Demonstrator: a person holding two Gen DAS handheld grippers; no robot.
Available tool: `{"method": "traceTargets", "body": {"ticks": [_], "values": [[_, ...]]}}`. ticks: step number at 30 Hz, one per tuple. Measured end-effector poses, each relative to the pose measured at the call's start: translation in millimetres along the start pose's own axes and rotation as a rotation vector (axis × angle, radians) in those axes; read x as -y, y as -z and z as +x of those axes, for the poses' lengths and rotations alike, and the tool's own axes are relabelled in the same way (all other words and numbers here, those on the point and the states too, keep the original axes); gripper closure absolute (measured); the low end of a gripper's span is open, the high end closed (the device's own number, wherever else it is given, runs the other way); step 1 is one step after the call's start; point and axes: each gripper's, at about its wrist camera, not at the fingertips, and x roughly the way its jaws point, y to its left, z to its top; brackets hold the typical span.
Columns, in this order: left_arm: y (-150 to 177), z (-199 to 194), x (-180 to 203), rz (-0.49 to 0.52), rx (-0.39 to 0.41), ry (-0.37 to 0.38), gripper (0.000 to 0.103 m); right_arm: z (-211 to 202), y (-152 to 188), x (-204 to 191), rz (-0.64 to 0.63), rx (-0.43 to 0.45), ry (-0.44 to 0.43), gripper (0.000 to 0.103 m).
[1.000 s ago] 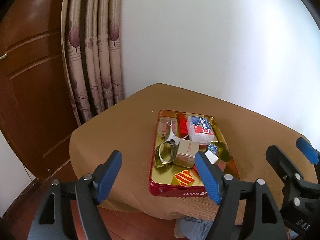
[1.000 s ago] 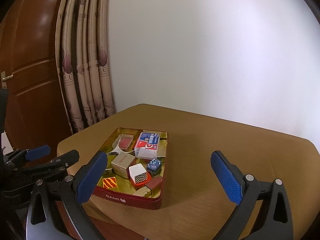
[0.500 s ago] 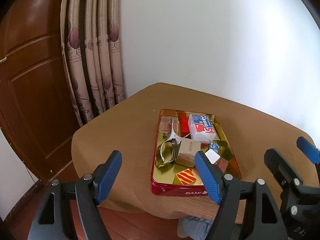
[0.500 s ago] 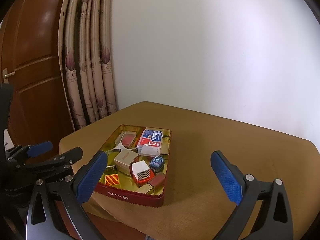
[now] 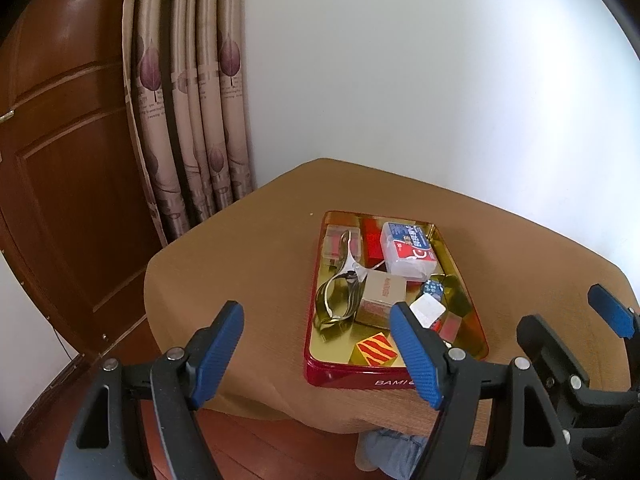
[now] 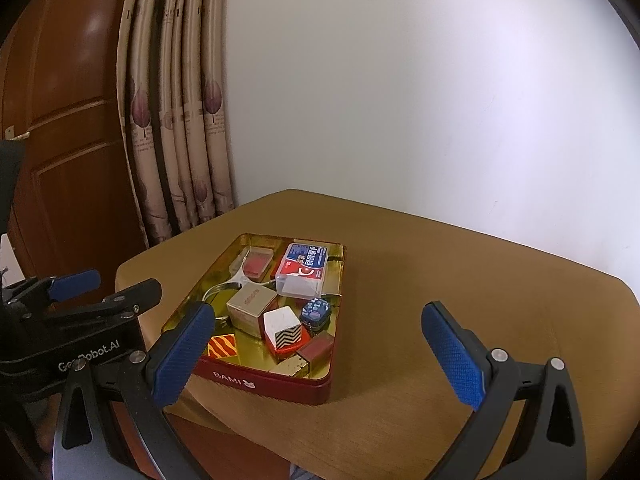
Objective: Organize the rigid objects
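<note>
Two black tools, left [image 5: 316,350] & right [image 6: 316,354], w/ blue textured pads, silver screws ("GenRobot.AI" marking on left).

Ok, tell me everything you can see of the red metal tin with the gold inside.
The red metal tin is a shallow open rectangle, lidless, with glossy red outer walls and a mirror-like gold interior. White lettering reading BAMI runs along its near wall. It lies flat on the brown-covered table, close to the near edge, and holds small boxes, blocks and a metal tool. Neither gripper touches it.
</note>
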Motion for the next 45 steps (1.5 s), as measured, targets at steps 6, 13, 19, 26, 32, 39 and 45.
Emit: {"method": "traceTargets", "body": {"ticks": [6, 13, 19, 26, 32, 39, 45], "values": [[0, 0, -1, -0.003, 0.003, -0.006, 0.025, 1, 0, -1, -0.004, -0.007, -0.003, 0.001], [1, 5, -3, -0.008, -0.020, -0.015, 0.023, 3, 2, -3, -0.008, -0.018, -0.003, 0.001], [2, 7, -5, -0.014, -0.024, -0.016, 0.021, 4, 2, -4, -0.009, -0.019, -0.007, 0.001], [7, 13, -5, -0.020, -0.026, -0.036, 0.019, 3, 2, -6, -0.015, -0.023, -0.011, 0.001], [10, 10, -5, -0.025, 0.003, -0.047, 0.019, 3, 2, -5, -0.017, -0.023, -0.015, 0.001], [9, 9, -4, -0.017, 0.003, -0.048, 0.019, 2, 1, -5, -0.012, -0.019, -0.008, 0.000], [8, 13, -7, -0.036, -0.026, -0.029, 0.019, 4, 1, -4, -0.010, -0.021, -0.005, 0.000]]}}
